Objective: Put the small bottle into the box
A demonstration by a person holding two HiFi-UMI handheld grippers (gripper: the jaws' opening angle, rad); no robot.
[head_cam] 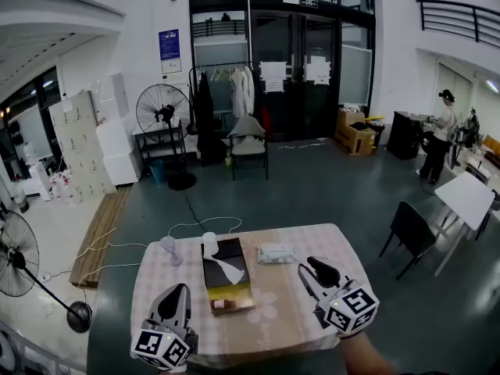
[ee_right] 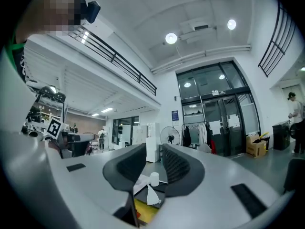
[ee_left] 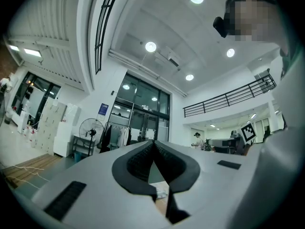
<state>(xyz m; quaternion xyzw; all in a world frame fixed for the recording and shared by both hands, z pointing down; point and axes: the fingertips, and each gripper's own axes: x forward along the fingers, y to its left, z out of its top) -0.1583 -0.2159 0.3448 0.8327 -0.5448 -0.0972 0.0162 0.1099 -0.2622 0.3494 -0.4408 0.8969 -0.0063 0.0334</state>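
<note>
Left gripper (ee_left: 152,144): held up at the table's near left edge, pointing about level. Its jaws are pressed together at the tips with nothing in them.

Clear small vessel (head_cam: 169,248): stands on the pale checked tablecloth (head_cam: 285,307), left of the box and apart from it.

Open rectangular box (head_cam: 233,294): black far half, yellow near half. White crumpled paper (head_cam: 226,269) lies on the black part.

1 small bottle (head_cam: 221,304): brownish. This is my reading, as it is too small to be sure. It lies inside the yellow half, at its near left corner.

Right gripper (ee_right: 154,146): raised right of the box, jaws spread part-way, empty.

Judgement: placing looks done and the step in hand is withdrawal. To do it well:
- Draw both grippers straight up and clear.
- Make no sweep across the box wall or the paper.
- Then confirm the small bottle rests fully inside.
</note>
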